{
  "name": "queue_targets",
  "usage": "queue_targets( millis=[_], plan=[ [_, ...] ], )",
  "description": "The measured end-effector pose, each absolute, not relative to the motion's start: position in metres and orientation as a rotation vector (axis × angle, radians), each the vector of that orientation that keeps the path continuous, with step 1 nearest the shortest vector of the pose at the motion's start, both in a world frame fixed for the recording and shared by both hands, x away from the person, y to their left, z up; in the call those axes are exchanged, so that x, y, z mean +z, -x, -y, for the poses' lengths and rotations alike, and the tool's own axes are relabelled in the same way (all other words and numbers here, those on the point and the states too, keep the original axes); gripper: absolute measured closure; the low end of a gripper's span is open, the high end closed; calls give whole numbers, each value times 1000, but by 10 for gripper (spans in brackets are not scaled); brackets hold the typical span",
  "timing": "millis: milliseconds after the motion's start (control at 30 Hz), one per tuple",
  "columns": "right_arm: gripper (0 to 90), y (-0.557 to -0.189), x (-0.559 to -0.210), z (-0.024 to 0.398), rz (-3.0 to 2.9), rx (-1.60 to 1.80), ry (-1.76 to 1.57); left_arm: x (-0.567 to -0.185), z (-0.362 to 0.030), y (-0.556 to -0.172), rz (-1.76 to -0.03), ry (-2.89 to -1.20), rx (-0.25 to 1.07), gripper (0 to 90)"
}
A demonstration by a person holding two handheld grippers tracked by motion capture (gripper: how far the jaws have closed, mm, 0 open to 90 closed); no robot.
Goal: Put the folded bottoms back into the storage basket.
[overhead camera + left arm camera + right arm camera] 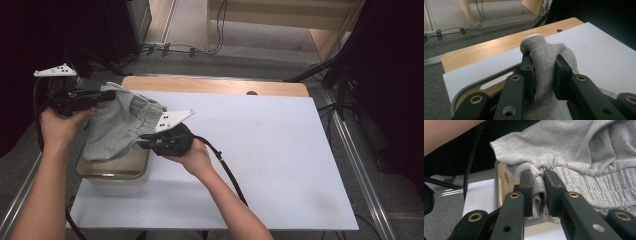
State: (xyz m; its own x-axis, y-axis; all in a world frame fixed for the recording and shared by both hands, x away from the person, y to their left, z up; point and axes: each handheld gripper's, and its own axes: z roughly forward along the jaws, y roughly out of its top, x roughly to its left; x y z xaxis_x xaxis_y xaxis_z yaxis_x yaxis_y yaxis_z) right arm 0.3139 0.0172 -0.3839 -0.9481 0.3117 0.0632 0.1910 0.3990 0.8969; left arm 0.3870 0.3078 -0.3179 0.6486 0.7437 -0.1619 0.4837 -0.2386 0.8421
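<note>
Both claws pinch the same grey garment (117, 127), a soft knitted piece with a gathered elastic band. Seen from above, the left gripper (102, 95) clamps a fold at the garment's far left edge, and the cloth hangs from it down towards a shallow tray (117, 172) that sits on the white board (260, 160) covering the table. The right gripper (142, 141) grips the garment's near right side, at the band, so the cloth stretches between the two claws above the tray.

Looking along the left gripper (544, 75), a thick bunch of grey cloth (544, 65) fills the space between the jaws and bulges out past their tips, with the tray's rim (464, 88) below. Looking along the right gripper (538, 188), the jaws squeeze a puckered fold of the garment (564, 147) just beside the elastic band, and the rest of it spreads away up and to the right; the tray (504, 178) lies beneath.
</note>
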Motion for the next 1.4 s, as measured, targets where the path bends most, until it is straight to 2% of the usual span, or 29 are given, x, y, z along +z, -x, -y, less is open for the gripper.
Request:
queue_targets(
  millis=[467,967,1000,1033,1067,1100,1133,1167,1200,1233,1400],
  plan=[
    [756,-321,-385,-44,-2556,1559,-433,-320,-329,-390,-997,-1888,384,739],
    [749,-325,-391,-55,-2583,1512,-422,-327,-330,-391,-1017,-1931,416,737],
    [728,-325,-392,-55,-2586,1508,-417,-329,-329,-392,-1018,-1942,419,723],
    [646,-326,-393,-55,-2597,1506,-423,-331,-328,-393,-1026,-1947,413,641],
    [646,-326,-393,-55,-2597,1506,-423,-331,-328,-393,-1026,-1947,413,436],
    [314,-331,-395,-55,-2610,1539,-488,-334,-326,-395,-1046,-1944,394,242],
    [207,-333,-396,-54,-2610,1540,-543,-336,-322,-395,-1059,-1988,441,111],
    [147,-336,-397,-53,-2603,1534,-580,-336,-320,-394,-1062,-1997,479,82],
    [147,-336,-397,-53,-2603,1534,-580,-336,-320,-394,-1062,-1997,479,41],
    [44,-339,-399,-49,-2585,1514,-644,-336,-320,-394,-1063,-1985,448,10],
    [1,-336,-399,-46,-2530,1406,-630,-336,-315,-392,-1041,-1982,444,0]
  ],
)
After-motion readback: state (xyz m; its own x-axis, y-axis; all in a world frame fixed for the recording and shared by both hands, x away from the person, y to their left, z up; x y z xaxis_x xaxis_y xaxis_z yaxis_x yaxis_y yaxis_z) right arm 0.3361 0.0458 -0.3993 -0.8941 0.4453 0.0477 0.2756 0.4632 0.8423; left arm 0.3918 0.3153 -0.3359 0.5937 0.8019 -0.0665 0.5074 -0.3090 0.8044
